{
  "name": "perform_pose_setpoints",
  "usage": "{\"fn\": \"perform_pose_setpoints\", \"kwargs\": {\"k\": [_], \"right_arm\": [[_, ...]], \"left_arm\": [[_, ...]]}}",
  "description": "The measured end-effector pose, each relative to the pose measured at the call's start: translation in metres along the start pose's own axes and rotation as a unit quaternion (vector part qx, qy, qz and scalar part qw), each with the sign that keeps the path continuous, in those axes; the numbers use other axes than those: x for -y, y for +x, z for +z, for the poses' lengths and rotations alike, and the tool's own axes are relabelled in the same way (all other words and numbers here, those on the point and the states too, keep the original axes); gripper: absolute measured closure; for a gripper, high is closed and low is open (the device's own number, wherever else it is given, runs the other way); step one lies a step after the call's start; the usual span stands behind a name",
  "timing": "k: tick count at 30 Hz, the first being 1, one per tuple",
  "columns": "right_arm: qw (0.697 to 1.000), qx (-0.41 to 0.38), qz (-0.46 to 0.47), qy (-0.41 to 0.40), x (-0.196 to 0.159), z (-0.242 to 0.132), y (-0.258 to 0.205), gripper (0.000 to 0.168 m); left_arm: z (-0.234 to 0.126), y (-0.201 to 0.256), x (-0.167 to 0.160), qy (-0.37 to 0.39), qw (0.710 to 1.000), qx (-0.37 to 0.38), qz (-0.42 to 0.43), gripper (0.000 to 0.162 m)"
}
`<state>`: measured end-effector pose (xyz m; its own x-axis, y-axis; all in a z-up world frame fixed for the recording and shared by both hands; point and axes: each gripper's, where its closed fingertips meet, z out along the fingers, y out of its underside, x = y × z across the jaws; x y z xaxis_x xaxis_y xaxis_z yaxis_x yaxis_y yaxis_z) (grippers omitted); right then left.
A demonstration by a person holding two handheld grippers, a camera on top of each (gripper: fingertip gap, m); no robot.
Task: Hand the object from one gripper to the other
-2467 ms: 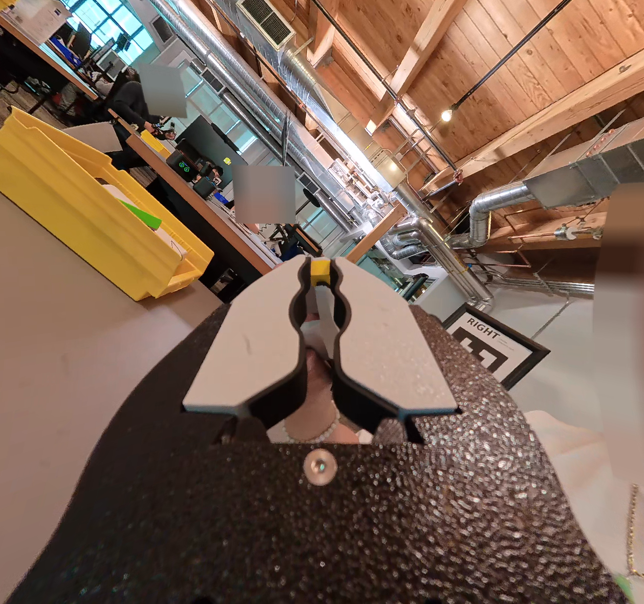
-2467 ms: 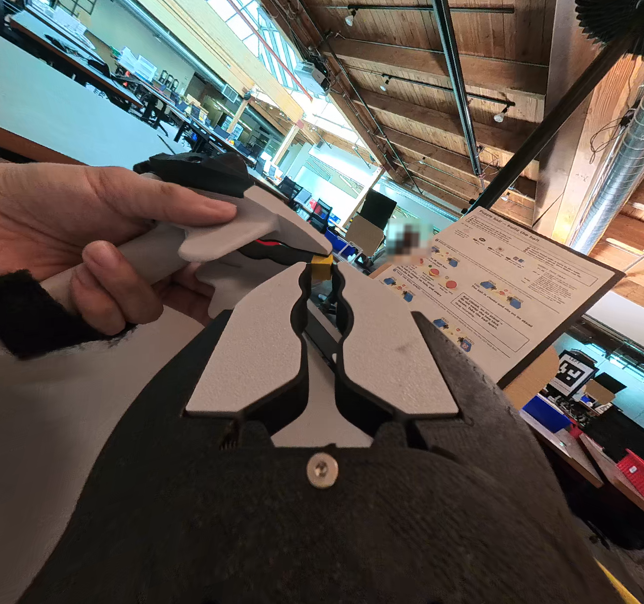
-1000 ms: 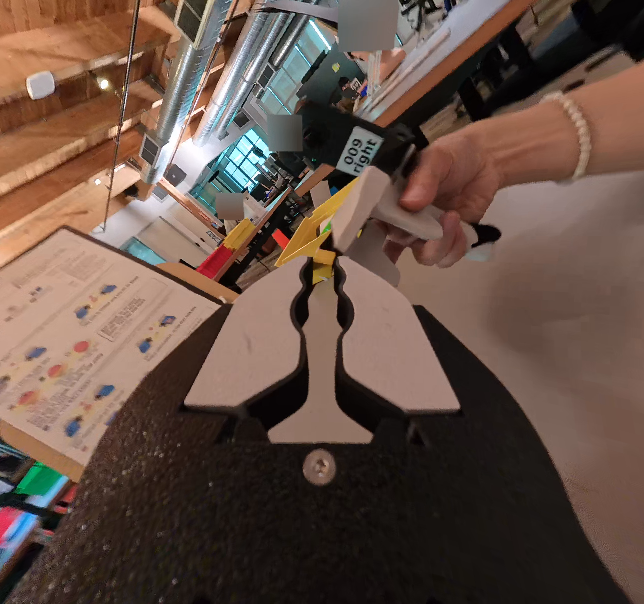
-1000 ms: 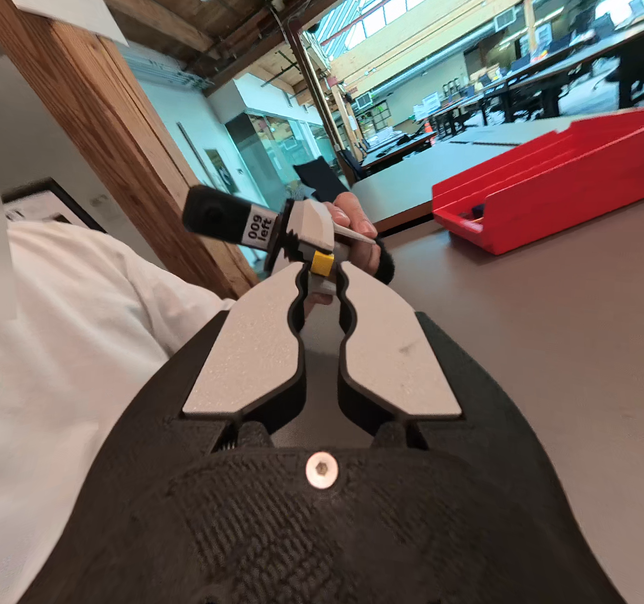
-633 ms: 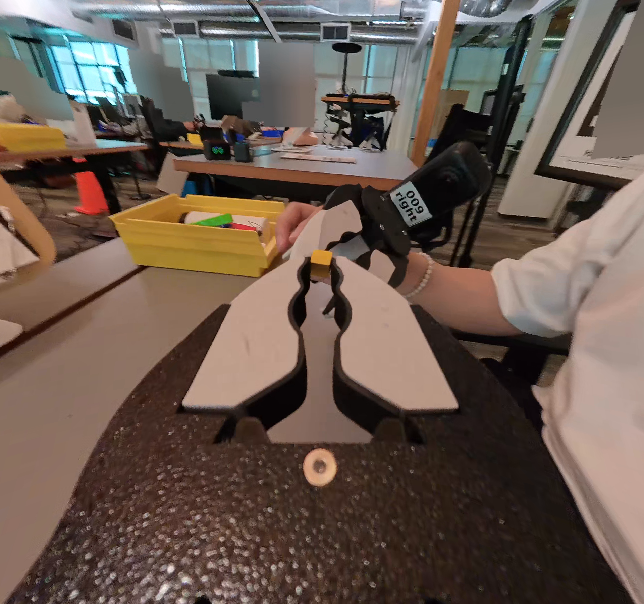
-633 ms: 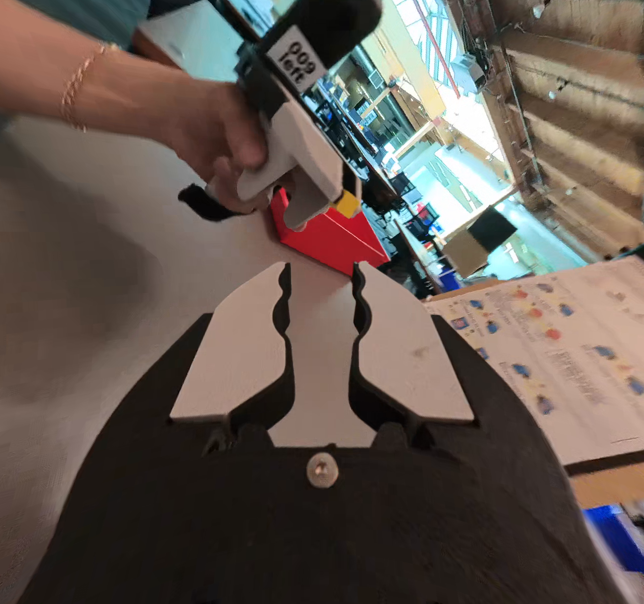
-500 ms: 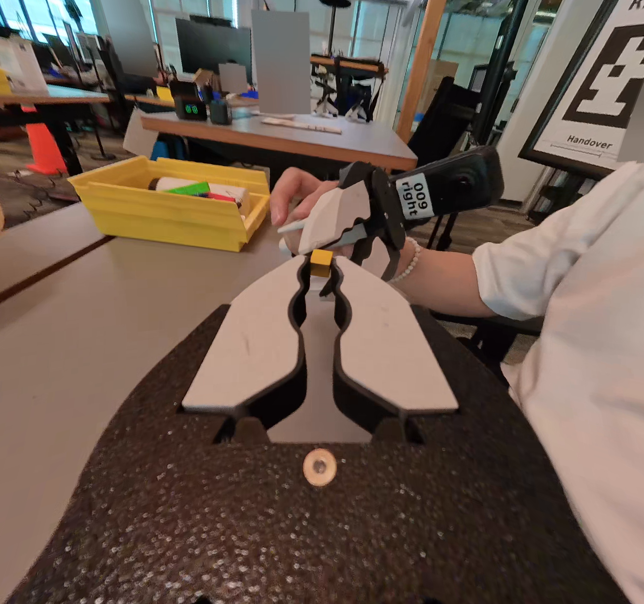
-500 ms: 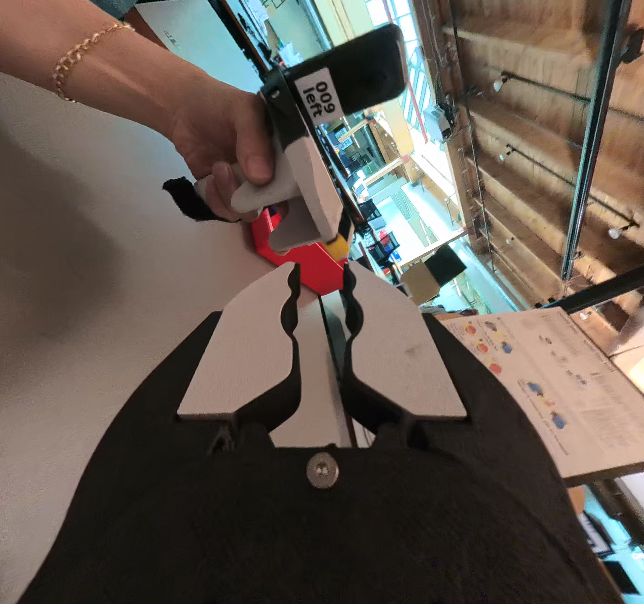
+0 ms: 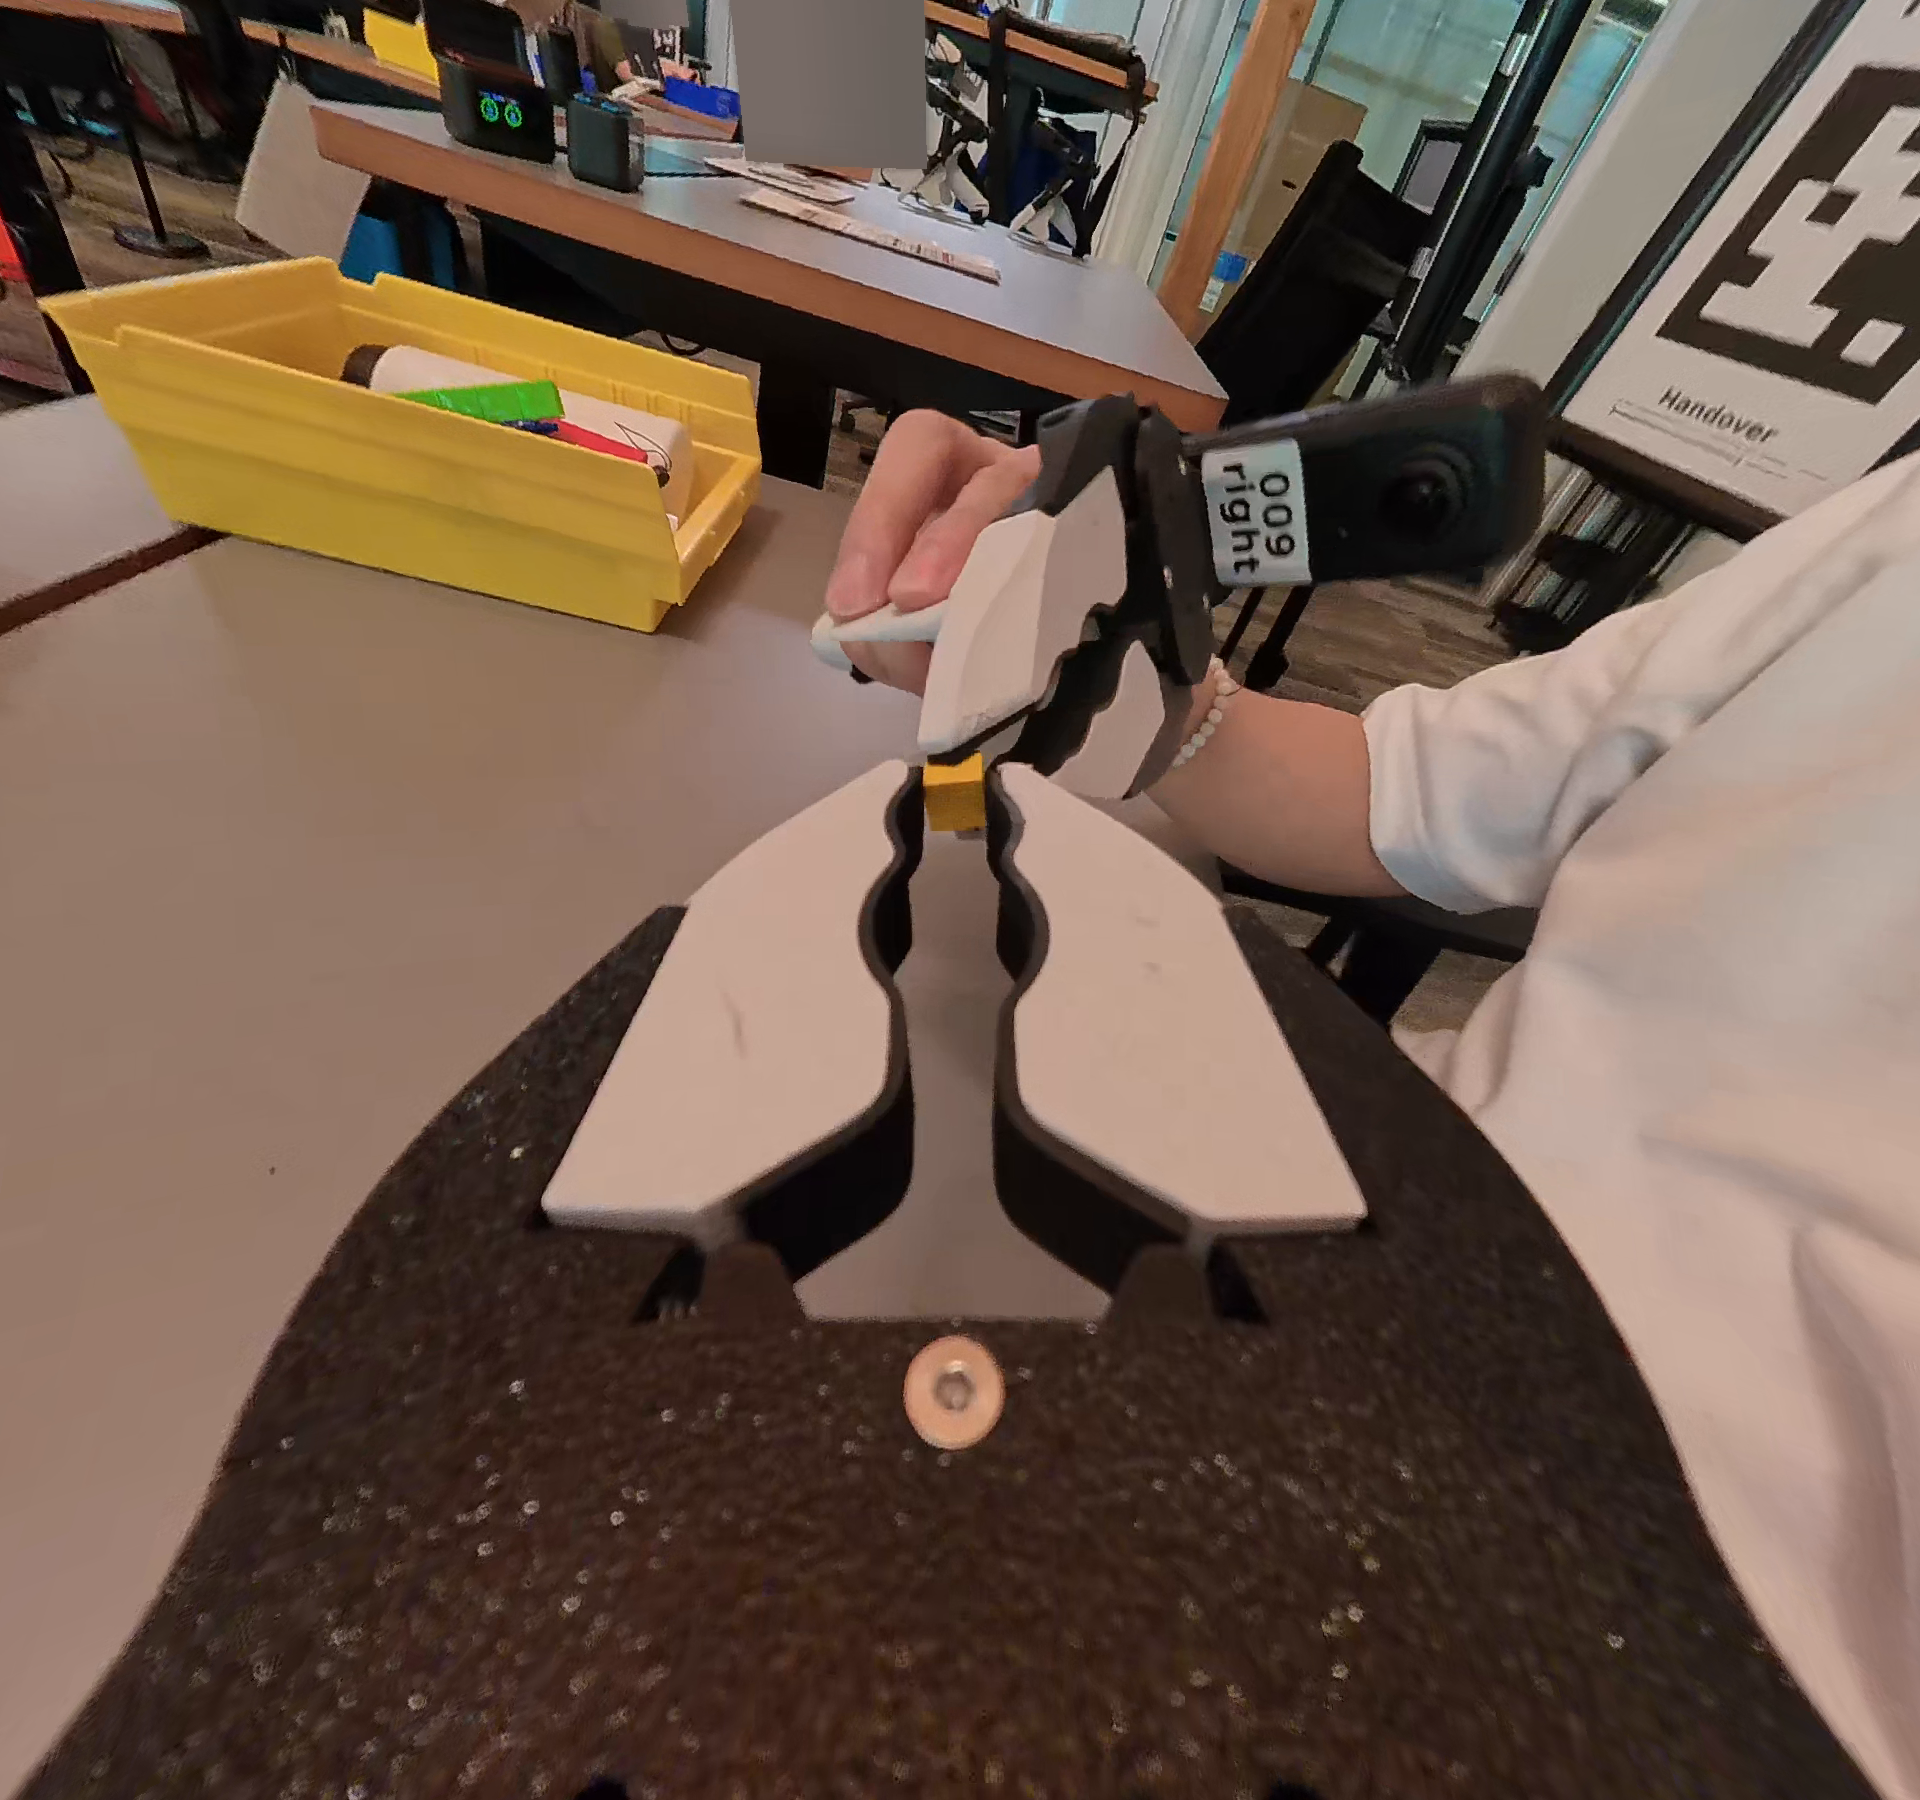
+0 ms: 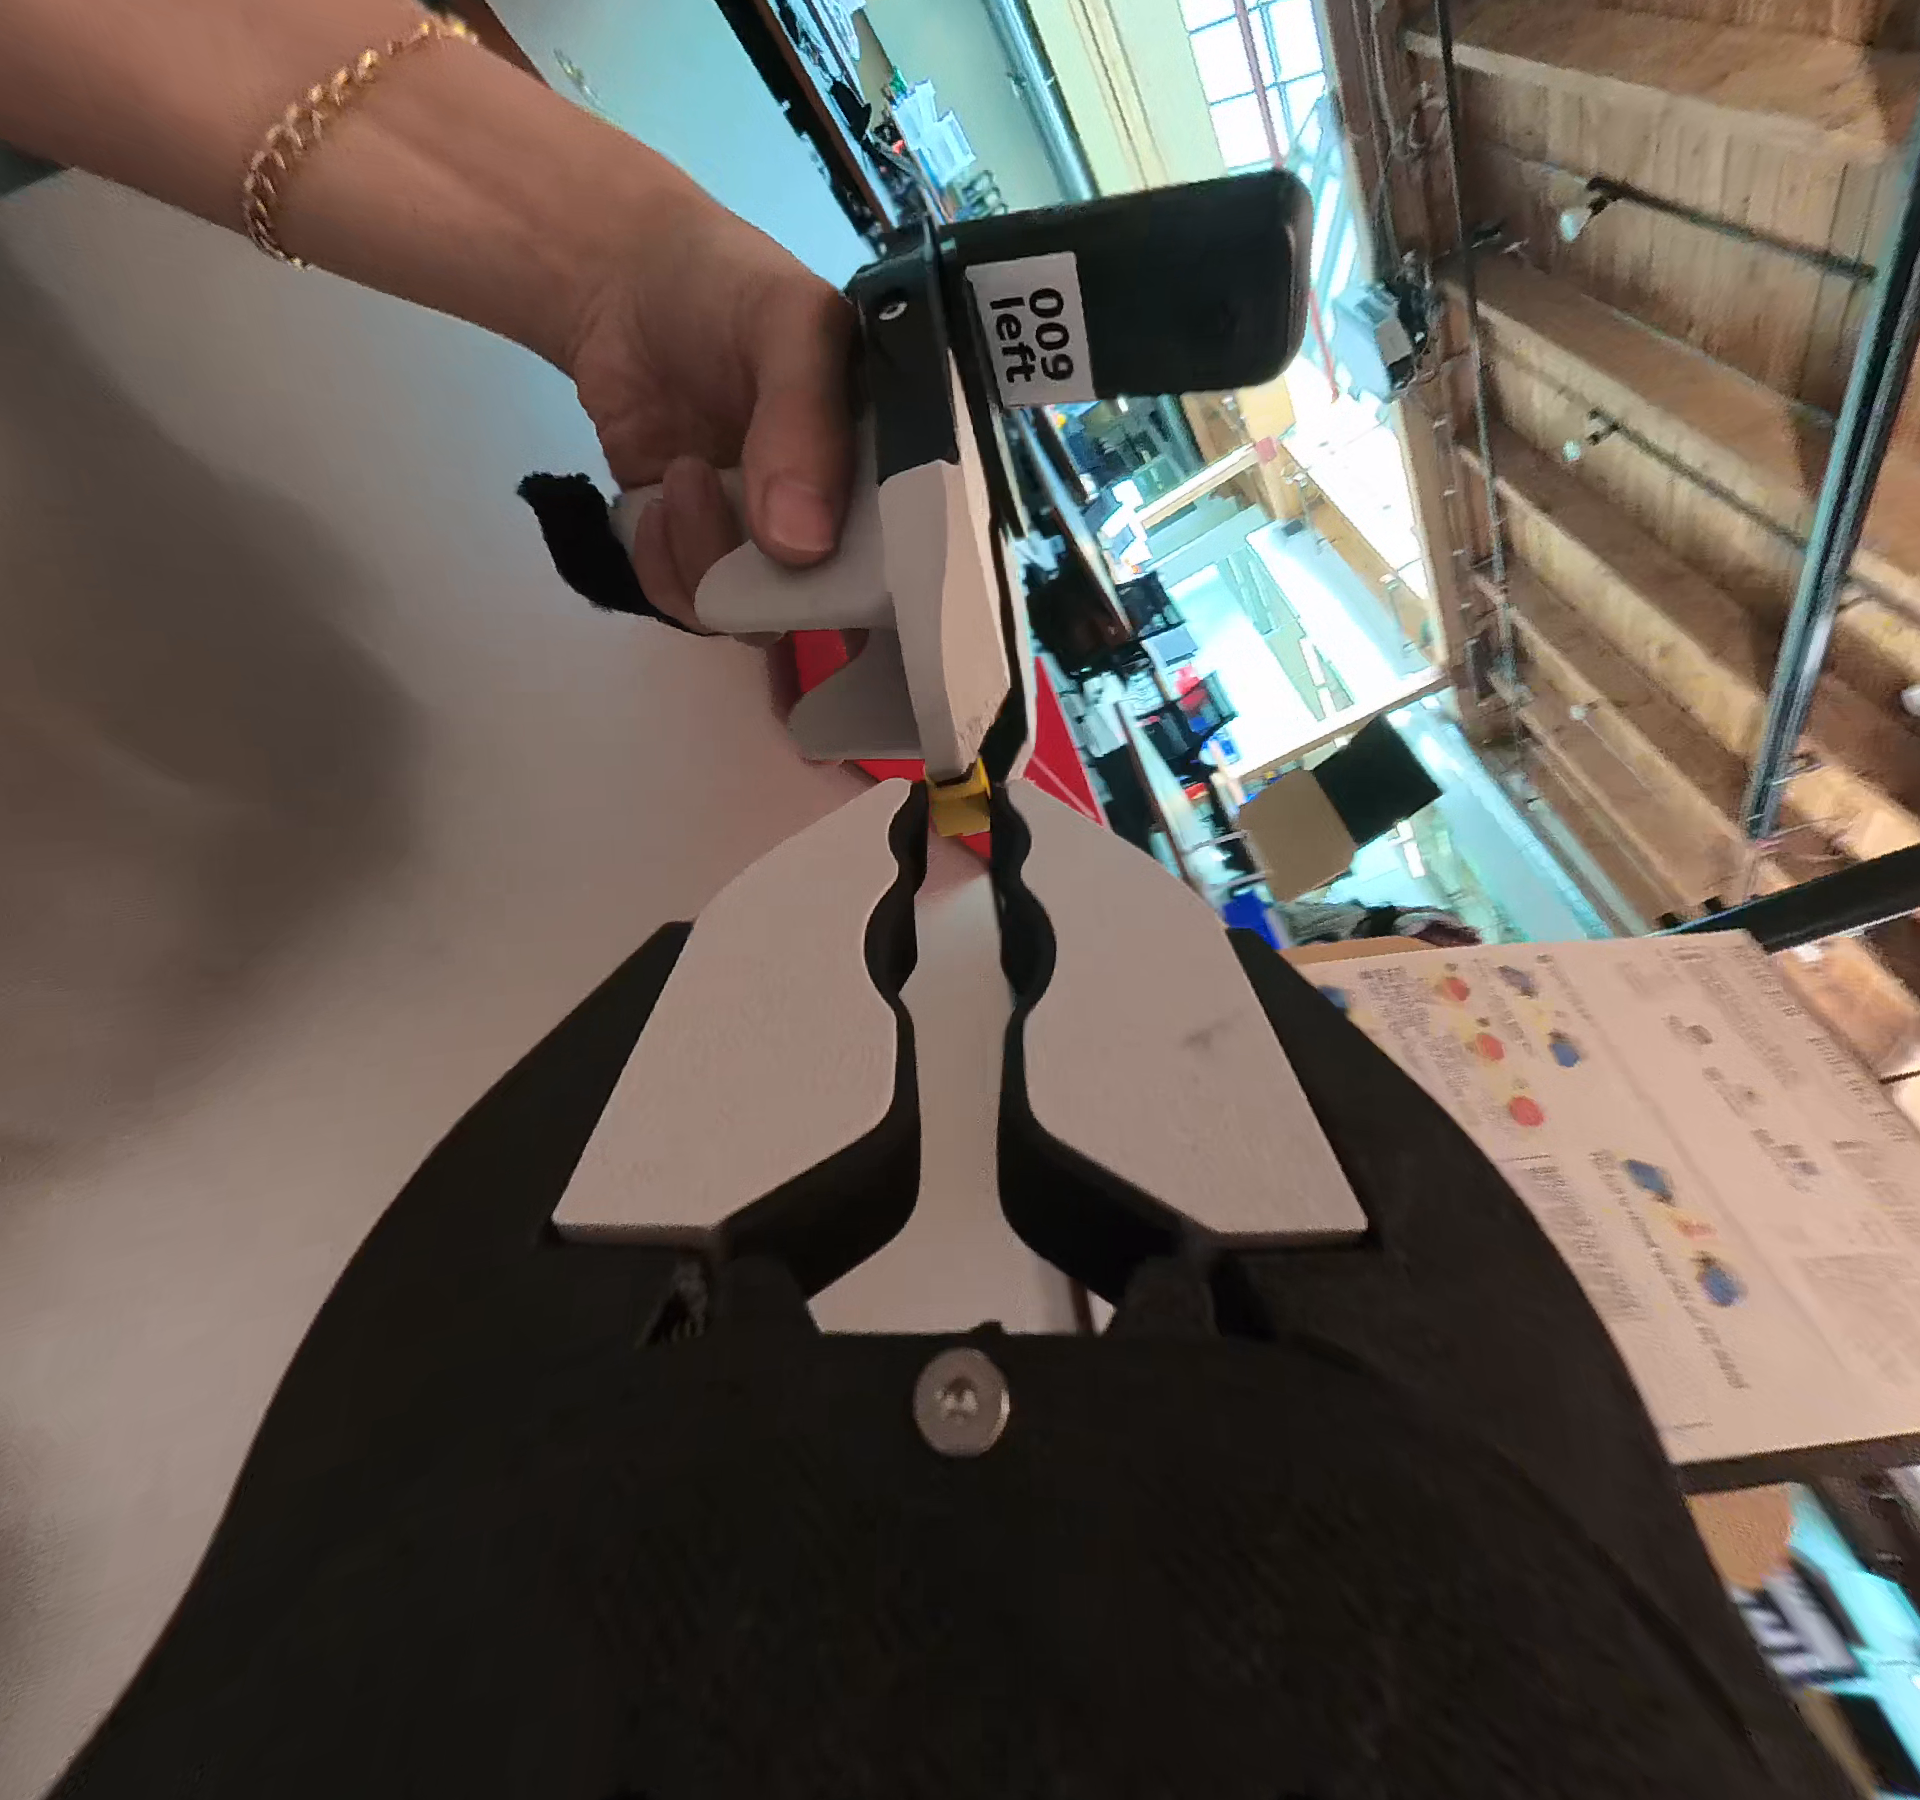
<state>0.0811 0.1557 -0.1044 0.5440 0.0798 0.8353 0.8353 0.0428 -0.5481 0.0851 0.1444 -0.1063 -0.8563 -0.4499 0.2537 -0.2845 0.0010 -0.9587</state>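
The small yellow block (image 9: 953,792) sits clamped at the left gripper (image 9: 953,794) fingers' tips; the right gripper (image 10: 957,800) is closed on it too. Confirm one grip before releasing the other.

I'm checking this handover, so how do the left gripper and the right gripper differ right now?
Pose: the left gripper points about level across the table; the right gripper slants down toward it from the upper right.
Wrists: the left hand, on the left gripper, wears a gold chain; the right hand, on the right gripper, a bead bracelet.
Shared: both have fingers shut on the yellow block.
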Motion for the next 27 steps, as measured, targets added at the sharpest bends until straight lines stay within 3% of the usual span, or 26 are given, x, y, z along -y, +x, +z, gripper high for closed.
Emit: {"fn": "perform_pose_setpoints", "kwargs": {"k": [7, 14, 27], "right_arm": [[0.986, 0.014, 0.156, 0.06, 0.001, -0.01, 0.012, 0.158], [0.969, 0.054, 0.215, 0.104, 0.011, -0.013, 0.008, 0.158], [0.955, 0.093, 0.259, 0.11, 0.011, -0.012, -0.001, 0.158]], "left_arm": [[-0.01, 0.005, 0.018, 0.048, 0.983, 0.054, 0.172, 0.144], [-0.004, 0.009, 0.005, 0.003, 0.944, 0.083, 0.318, 0.146], [0.003, 0.007, 0.0, -0.015, 0.917, 0.106, 0.385, 0.152]]}}
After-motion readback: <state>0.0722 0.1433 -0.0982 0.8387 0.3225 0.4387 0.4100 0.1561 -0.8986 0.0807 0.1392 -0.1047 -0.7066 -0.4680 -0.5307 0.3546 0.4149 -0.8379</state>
